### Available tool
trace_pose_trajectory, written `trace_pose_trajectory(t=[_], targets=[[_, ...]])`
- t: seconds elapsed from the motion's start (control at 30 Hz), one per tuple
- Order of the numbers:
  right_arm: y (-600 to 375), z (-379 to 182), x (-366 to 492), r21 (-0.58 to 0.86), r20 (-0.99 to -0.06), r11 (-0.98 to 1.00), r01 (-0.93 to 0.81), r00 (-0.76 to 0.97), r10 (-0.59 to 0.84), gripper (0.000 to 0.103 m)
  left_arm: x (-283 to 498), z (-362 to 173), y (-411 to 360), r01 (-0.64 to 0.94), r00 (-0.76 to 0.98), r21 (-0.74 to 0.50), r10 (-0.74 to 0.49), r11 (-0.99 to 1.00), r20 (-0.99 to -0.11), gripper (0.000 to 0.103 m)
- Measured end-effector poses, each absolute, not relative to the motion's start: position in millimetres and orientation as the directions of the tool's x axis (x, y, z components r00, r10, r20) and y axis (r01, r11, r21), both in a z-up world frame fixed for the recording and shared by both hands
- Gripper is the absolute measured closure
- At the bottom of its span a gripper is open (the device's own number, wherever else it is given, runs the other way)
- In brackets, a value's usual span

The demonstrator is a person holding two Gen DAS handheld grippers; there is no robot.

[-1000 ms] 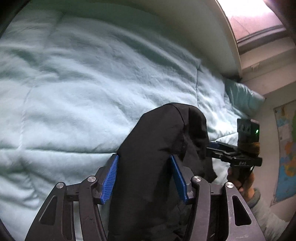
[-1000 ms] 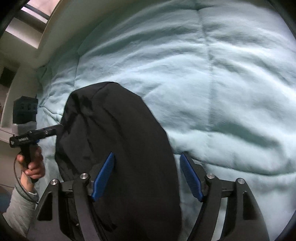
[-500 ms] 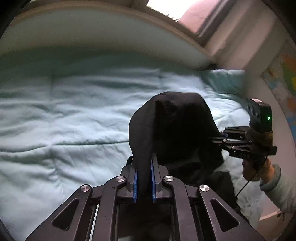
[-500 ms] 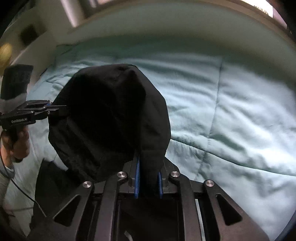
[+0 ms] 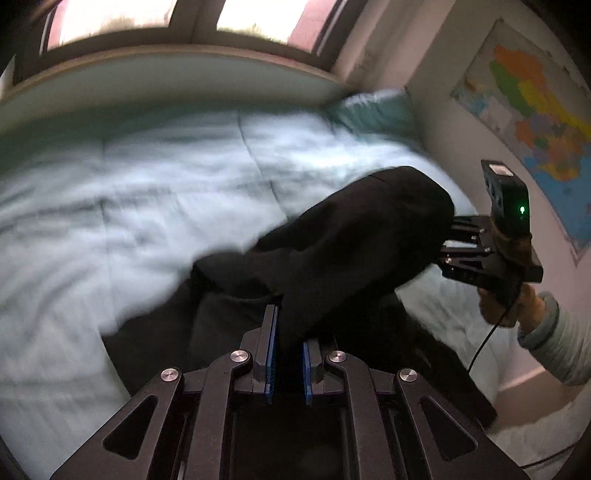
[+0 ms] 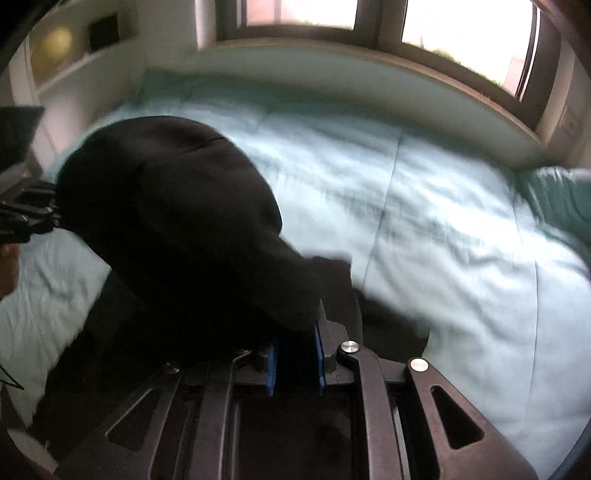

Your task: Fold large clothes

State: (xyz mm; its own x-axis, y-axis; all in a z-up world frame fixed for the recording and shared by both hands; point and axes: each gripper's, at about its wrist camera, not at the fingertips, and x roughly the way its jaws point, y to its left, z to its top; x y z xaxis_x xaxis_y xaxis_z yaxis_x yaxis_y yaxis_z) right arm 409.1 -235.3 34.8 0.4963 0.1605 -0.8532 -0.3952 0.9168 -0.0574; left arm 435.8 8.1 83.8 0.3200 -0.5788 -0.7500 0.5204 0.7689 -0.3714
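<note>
A large black garment (image 5: 351, 240) is lifted off the pale teal duvet (image 5: 147, 206) and hangs stretched between my two grippers. Its lower part trails down onto the bed. At the bottom of the left wrist view, my left gripper (image 5: 288, 347) is shut on one bunched edge of the cloth. The same view shows my right gripper (image 5: 454, 251) at the right, held by a hand, with the cloth's other end in its fingers. In the right wrist view my right gripper (image 6: 295, 354) is shut on the black garment (image 6: 177, 206). My left gripper (image 6: 40, 218) shows at the left edge.
The bed runs along a wall under a window (image 6: 461, 33). A teal pillow (image 5: 373, 110) lies at the right end, beneath a coloured wall map (image 5: 535, 110). White shelves (image 6: 74, 55) stand past the left end. A cable (image 5: 484, 343) hangs from the right gripper.
Both grippers stood open around the black cloth a second ago; both have since shut on it. Both hands have risen and swung, lifting the garment off the duvet.
</note>
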Motion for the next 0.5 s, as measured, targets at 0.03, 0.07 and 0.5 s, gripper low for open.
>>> trace_pose_trajectory(t=[0.03,0.07,0.5], targets=[[-237.3,26.8,396.0,-0.044,-0.871,0.919,-0.391,0.466,0.156,0.079,420.3,70.6,8.6,0.508,0.290,-0.370,-0.559,0.778,-0.776,0.088],[-241.1,21.0,382.6,-0.031,-0.883,0.923,-0.385,0.443,0.155,0.076,410.5,59.1,9.1,0.496,0.266,-0.366,-0.539,0.788,-0.799,0.088],[-294.8,69.7,360.8,0.158,-0.862,0.962,-0.222,0.443,0.244,0.040,403.8,96.1,37.7,0.356,0.393,-0.377,-0.503,0.855,-0.770,0.088]])
